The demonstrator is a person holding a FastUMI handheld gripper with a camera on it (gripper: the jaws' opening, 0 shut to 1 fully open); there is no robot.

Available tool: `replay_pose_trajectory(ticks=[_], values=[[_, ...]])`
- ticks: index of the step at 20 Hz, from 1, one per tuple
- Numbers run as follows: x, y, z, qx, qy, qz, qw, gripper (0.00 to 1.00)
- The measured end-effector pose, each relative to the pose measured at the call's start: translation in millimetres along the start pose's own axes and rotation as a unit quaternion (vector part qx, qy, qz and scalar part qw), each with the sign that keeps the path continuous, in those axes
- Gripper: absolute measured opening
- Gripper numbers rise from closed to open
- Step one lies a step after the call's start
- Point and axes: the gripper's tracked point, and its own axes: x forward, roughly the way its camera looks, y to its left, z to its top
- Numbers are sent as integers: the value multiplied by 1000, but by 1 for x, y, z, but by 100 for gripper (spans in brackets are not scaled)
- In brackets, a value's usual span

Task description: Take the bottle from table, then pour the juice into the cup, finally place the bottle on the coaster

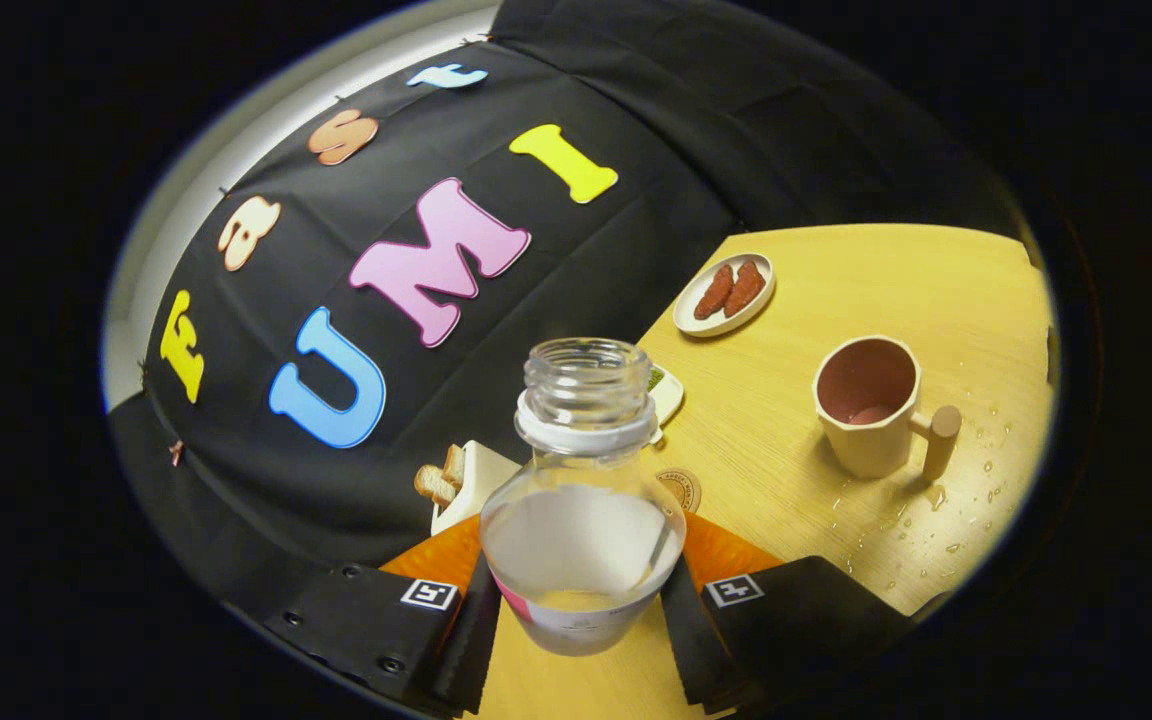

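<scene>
The tool [582,600] is clamped on the bottle [584,500], one finger pressing each side of its lower body. The bottle is clear, with a rounded belly narrowing to a threaded neck; its mouth is open, with no cap on. A pale ring sits under the threads and a label band wraps the base. A little liquid shows low inside it.

Just beyond the bottle, partly hidden by it, a round, tan coaster [681,488] lies flat on the tabletop [836,300], which is light wood with a fine grain. To one side of the bottle a white box [471,485] holds pieces of bread. On the other side, farther off, stands a cream cup [871,405] with faceted walls, a pinkish inside and a wooden peg handle; some liquid lies at its bottom. Water drops are scattered on the wood around the cup. Beyond the cup, near the wall, a white oval plate [726,295] carries two reddish-brown sausages.
</scene>
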Motion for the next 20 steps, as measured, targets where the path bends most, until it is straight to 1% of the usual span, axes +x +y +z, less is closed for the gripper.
replay_pose_trajectory(ticks=[4, 9, 13, 17, 20], values=[[10, -19, 17, 90, 17, -7, 996, 75], [22, -39, 18, 185, 49, -12, 981, 75], [33, -52, 21, 253, 54, -27, 966, 75], [46, -59, 22, 319, 60, -39, 945, 75], [56, -58, 29, 355, 64, -36, 932, 75]])
